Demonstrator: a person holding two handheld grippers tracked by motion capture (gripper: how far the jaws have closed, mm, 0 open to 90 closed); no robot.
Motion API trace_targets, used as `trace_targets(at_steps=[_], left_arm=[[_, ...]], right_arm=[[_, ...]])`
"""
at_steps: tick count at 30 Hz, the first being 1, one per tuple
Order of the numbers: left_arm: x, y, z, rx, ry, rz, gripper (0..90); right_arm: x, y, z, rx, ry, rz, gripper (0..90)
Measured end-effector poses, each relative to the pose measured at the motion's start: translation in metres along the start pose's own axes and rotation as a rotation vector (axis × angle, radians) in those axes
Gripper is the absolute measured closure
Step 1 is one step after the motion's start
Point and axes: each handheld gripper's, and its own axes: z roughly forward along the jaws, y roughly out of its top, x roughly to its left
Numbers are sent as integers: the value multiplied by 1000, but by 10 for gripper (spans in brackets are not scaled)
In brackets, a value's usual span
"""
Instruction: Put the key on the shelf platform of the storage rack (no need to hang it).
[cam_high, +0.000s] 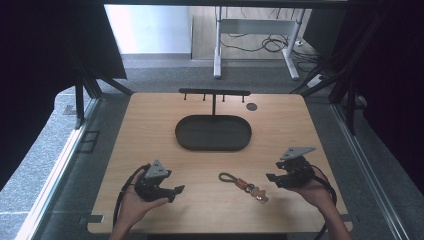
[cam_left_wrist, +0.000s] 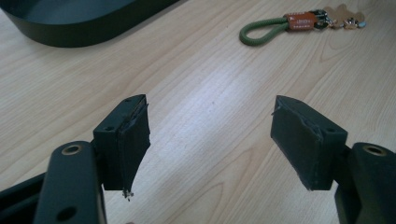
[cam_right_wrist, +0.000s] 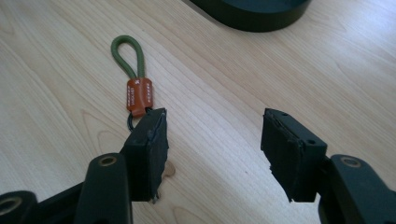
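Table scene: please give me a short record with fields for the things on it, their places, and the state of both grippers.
surface: wooden table
keychain: green loop, orange tag, small charms; flat on the table between the grippers, nearer the right one
tray: dark oval, empty, at table centre
rack: black T-shaped bar with pegs, standing at the tray's far edge
left gripper: open, holds nothing
right gripper: open, holds nothing, beside the keychain

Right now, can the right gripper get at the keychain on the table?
Probably yes. The right gripper is open beside the keychain, which lies flat on bare table with nothing between them. In the right gripper view, the keychain's orange band sits just past one jaw.
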Motion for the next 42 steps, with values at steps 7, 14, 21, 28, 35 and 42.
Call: trace_targets(at_steps=[7, 14, 21, 28, 35, 42], left_arm=[[-2, 0, 1, 11, 6, 6, 294], [0, -1, 2, 16, 6, 22, 309], [0, -2, 1, 17, 20, 30, 325], [1, -2, 4, 28, 15, 28, 326], [0, -2, 4, 26, 10, 24, 325], [0, -3, 5, 33, 19, 21, 318]], right_arm=[[1, 13, 1, 33, 4, -46, 447], [8, 30, 3, 56, 23, -79, 449], [15, 45, 16, 96, 32, -108, 450], [19, 56, 26, 118, 43, -113, 450], [24, 64, 32, 140, 57, -124, 450], [28, 66, 39, 166, 66, -138, 450]])
